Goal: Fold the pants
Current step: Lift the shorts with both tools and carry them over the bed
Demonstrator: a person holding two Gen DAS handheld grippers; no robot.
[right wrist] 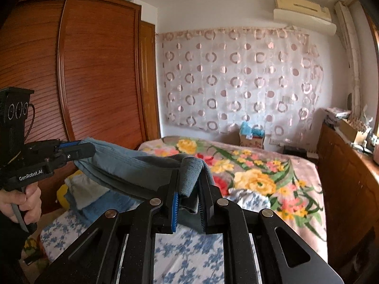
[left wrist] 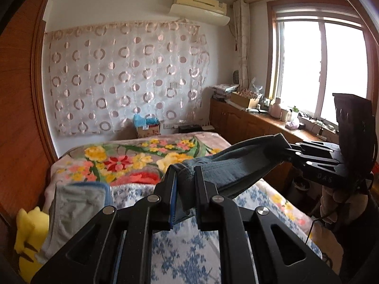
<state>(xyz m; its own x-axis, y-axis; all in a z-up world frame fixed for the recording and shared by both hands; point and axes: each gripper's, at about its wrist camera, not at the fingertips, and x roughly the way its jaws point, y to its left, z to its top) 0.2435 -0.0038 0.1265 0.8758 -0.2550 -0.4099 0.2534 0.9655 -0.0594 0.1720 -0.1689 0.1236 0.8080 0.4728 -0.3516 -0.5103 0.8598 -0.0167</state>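
Observation:
The blue-grey pants (left wrist: pixel 236 165) hang in the air above the bed, stretched between my two grippers. My left gripper (left wrist: pixel 186 177) is shut on one end of the pants; it also shows at the left of the right wrist view (right wrist: pixel 80 150). My right gripper (right wrist: pixel 189 184) is shut on the other bunched end of the pants (right wrist: pixel 132 165); it shows at the right of the left wrist view (left wrist: pixel 290 152). The part of the pants hanging below the jaws is hidden.
The bed has a blue-flowered sheet (left wrist: pixel 189 255) and a floral blanket (left wrist: pixel 132 158). A stack of folded clothes (left wrist: pixel 75 203) and a yellow plush toy (left wrist: pixel 28 236) lie at its left. A wooden wardrobe (right wrist: pixel 90 71) stands left, a cluttered wooden cabinet (left wrist: pixel 255 123) right under the window.

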